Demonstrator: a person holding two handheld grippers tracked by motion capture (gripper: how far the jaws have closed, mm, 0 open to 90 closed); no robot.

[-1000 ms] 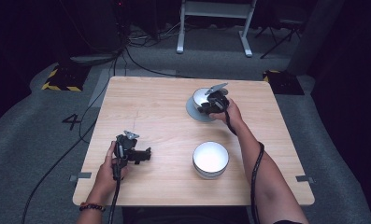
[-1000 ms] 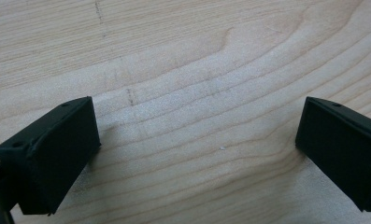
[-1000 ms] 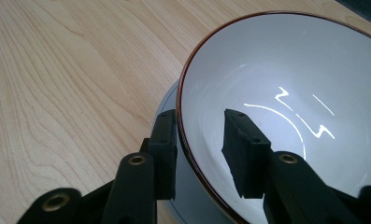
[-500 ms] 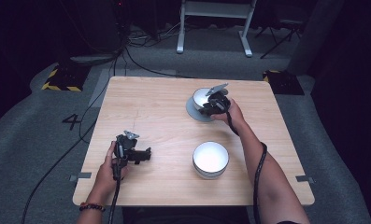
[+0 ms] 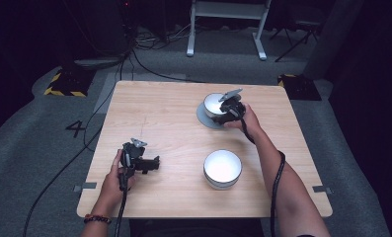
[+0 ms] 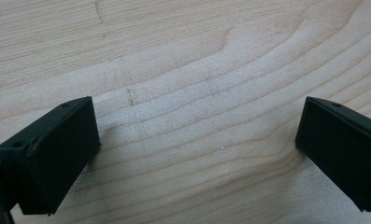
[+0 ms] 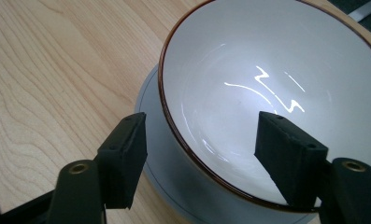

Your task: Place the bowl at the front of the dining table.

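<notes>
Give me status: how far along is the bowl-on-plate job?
Done: far bowl sits on the grey plate. In hand: right tongs straddle its rim, jaws just opened, pads off it. Left: second bowl sits on bare table; left tongs open, idle.

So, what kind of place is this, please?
Probably a lab or studio set up for recording. A bare wooden table stands on grey carpet, cables run across the floor, and yellow-black warning tape marks it. The surroundings are dark.
</notes>
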